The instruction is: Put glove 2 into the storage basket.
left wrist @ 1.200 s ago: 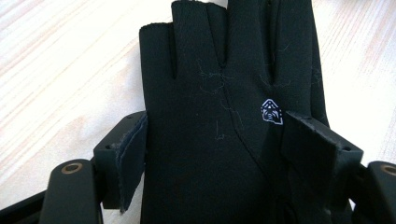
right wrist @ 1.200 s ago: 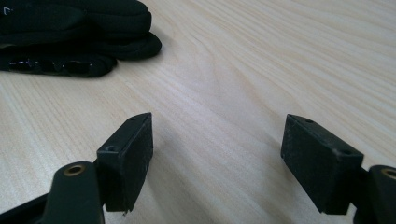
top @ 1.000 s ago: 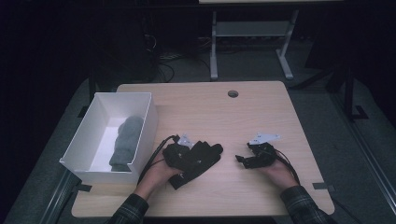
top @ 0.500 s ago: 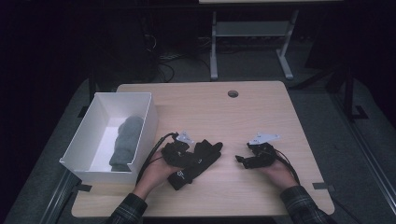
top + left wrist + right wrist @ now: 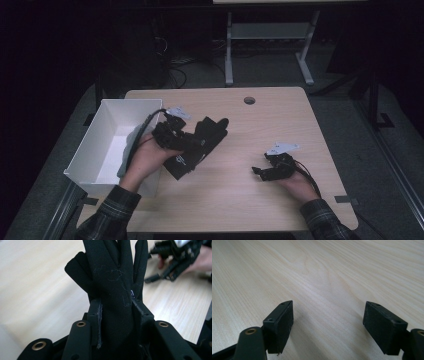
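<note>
A black glove [image 5: 209,134] hangs above the table, its fingers pointing away from the white box. My left gripper [image 5: 192,145] has just closed its jaws and is shut on the glove's cuff end. In the left gripper view the glove [image 5: 112,272] stands up between the two pads [image 5: 96,315], pinched tight, with my left gripper [image 5: 116,305] lifted off the wood. My right gripper [image 5: 257,172] rests low on the table at the right, open. In the right gripper view my right gripper [image 5: 328,315] has only bare wood between its fingers [image 5: 282,322].
A white open box [image 5: 107,117] stands at the table's left edge, with grey fabric [image 5: 131,140] inside, partly hidden by the left hand. A round cable hole [image 5: 249,100] sits near the wooden table's [image 5: 290,125] far edge. A metal stand [image 5: 270,35] is on the floor beyond.
The left gripper has shut on the black glove and lifted it off the table, moving up and toward the box. The right gripper has stayed in place.
</note>
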A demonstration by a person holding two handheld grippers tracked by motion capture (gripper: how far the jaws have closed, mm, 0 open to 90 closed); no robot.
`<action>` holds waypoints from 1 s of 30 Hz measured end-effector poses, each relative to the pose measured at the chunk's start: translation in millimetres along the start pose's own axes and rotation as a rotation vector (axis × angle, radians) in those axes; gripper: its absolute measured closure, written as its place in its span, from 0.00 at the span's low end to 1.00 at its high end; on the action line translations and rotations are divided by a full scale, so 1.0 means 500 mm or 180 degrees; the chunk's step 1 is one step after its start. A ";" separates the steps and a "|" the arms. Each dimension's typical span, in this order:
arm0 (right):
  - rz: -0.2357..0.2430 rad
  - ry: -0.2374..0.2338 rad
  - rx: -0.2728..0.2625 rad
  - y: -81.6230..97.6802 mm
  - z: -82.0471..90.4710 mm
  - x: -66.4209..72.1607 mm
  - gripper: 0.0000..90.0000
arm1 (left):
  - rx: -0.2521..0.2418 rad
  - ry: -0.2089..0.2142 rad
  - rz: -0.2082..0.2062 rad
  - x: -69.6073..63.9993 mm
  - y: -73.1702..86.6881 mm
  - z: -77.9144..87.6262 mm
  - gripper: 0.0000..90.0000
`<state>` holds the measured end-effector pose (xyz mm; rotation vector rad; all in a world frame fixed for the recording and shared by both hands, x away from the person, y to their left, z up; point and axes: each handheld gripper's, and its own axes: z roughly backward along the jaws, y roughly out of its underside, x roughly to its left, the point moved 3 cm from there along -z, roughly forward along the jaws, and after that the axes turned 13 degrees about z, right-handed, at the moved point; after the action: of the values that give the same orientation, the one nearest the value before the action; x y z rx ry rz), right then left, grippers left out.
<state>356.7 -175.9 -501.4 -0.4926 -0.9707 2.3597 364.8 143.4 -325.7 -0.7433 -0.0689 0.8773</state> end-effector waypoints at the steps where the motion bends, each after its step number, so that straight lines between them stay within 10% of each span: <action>1: 0.0003 0.0001 0.0001 0.000 0.000 0.000 0.27 | -0.0034 -0.0030 0.0017 0.008 -0.007 0.015 0.71; 9: -0.0011 0.0001 0.0003 0.000 0.000 0.001 0.27 | -0.0240 -0.0184 0.0260 0.084 -0.031 0.114 0.71; 18: 0.0003 0.0001 0.0003 0.000 -0.001 0.001 0.26 | -0.0372 -0.0521 0.0671 0.201 0.016 0.185 0.71; 30: 0.0000 0.0002 0.0015 -0.001 -0.001 0.001 0.26 | -0.0191 -0.0714 0.1126 0.297 0.103 0.145 0.71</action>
<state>356.6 -175.1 -501.5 -0.4913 -0.9646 2.3613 402.1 312.1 -338.3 -0.7217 -0.1667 1.2997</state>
